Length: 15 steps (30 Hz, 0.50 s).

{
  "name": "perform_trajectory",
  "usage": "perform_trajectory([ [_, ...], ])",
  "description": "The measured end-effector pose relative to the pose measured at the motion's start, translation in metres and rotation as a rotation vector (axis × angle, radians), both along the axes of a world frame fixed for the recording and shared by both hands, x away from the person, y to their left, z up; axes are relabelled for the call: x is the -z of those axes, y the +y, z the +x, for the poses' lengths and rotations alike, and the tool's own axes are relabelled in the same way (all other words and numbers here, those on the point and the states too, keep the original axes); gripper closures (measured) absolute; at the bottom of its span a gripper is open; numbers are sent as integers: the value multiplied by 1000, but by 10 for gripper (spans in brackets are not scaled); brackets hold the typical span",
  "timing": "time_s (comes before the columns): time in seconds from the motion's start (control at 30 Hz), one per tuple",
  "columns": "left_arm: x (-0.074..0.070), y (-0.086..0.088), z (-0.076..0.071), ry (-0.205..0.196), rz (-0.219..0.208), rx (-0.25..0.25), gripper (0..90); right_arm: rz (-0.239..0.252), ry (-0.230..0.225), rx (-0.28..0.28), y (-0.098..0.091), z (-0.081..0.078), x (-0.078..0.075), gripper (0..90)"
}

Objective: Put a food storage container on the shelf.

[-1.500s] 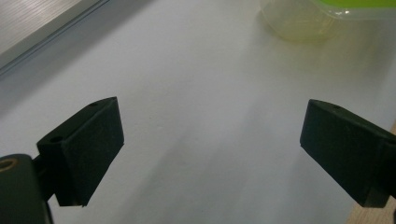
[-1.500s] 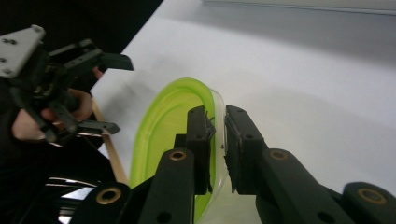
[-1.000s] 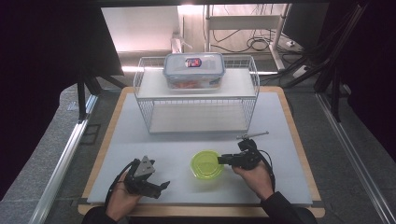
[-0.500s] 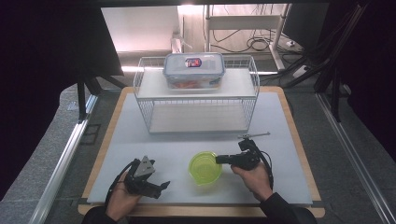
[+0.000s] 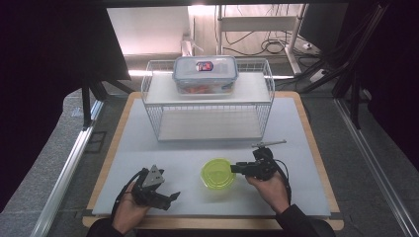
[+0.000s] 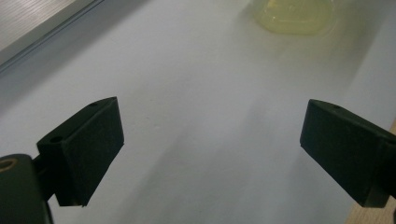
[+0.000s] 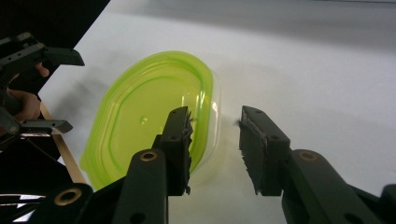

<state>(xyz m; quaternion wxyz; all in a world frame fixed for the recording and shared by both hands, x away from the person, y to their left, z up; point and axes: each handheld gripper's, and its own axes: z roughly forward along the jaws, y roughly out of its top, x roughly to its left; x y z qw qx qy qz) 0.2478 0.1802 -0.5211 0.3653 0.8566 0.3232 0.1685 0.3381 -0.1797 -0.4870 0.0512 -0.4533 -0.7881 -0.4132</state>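
A round container with a lime-green lid (image 5: 218, 174) sits on the white mat near the front. My right gripper (image 5: 232, 169) reaches its right edge from the right. In the right gripper view its jaws (image 7: 215, 121) have just been opening: one pad hangs over the green lid (image 7: 149, 116), the other stands outside the clear rim, and neither presses on it. My left gripper (image 5: 170, 199) rests at the front left, jaws wide apart over bare mat (image 6: 210, 149), with the container (image 6: 292, 16) farther off.
A white wire rack (image 5: 207, 106) stands at the back of the mat, with a clear lidded box (image 5: 205, 74) of red contents on its top shelf. A thin grey rod (image 5: 269, 143) lies just behind my right gripper. The wooden table edge (image 5: 316, 224) runs along the front.
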Motion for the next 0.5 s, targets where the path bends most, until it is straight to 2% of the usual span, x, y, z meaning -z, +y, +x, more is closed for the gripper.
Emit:
perform_trajectory([
  [0.1,0,0,0,-1,2,2,61,11,34,3,2,-1,3,702],
  [0.13,0,0,0,-1,2,3,61,39,50,12,1,-1,4,745],
  [0.17,0,0,0,-1,2,3,61,46,60,15,1,0,5,782],
  [0.27,0,0,0,-1,0,2,61,55,73,8,1,1,4,798],
  [0.37,0,0,0,-2,0,3,61,109,104,-3,0,2,3,811],
  [0.5,0,0,0,-2,1,2,61,147,111,-22,2,2,0,824],
])
